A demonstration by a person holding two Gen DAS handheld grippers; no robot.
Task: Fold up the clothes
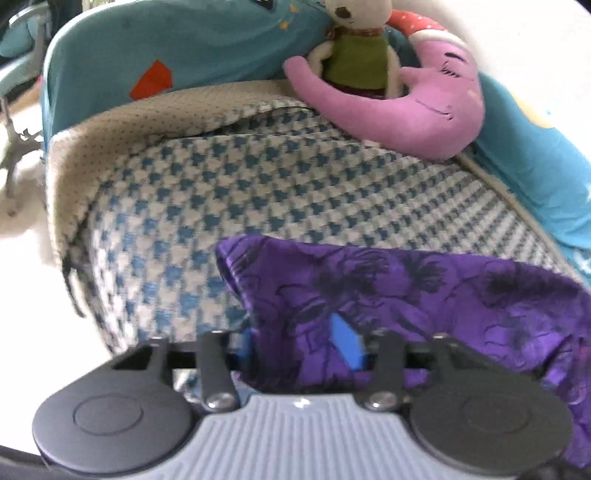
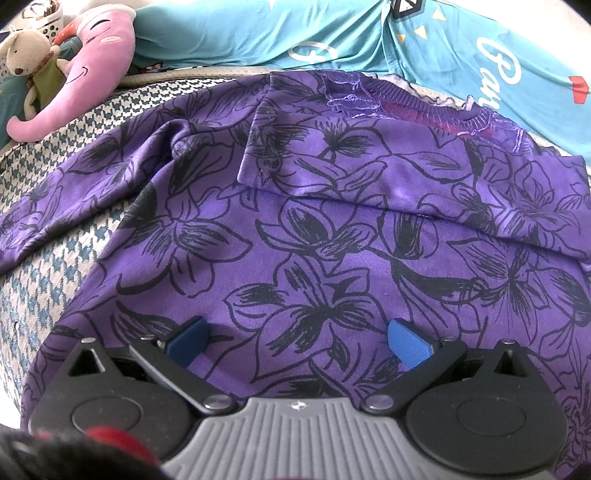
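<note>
A purple shirt with black flower print (image 2: 295, 236) lies spread on a blue-and-white houndstooth cushion (image 2: 55, 266), collar (image 2: 406, 103) at the far side. One sleeve (image 2: 332, 162) is folded across the chest; the other sleeve (image 2: 33, 218) trails off to the left. My right gripper (image 2: 297, 343) hovers over the lower body of the shirt, wide open, blue pads (image 2: 408, 345) apart with nothing between them. In the left wrist view, my left gripper (image 1: 295, 343) is shut on a bunched end of the purple fabric (image 1: 406, 295), which covers most of its blue pads (image 1: 343, 341).
A pink plush elephant (image 1: 424, 110) and a small plush rabbit in a green top (image 1: 354, 55) lean at the back of the houndstooth cushion (image 1: 221, 192). Teal printed pillows (image 2: 332, 33) line the far side. The cushion's left edge (image 1: 70, 221) drops to a white floor.
</note>
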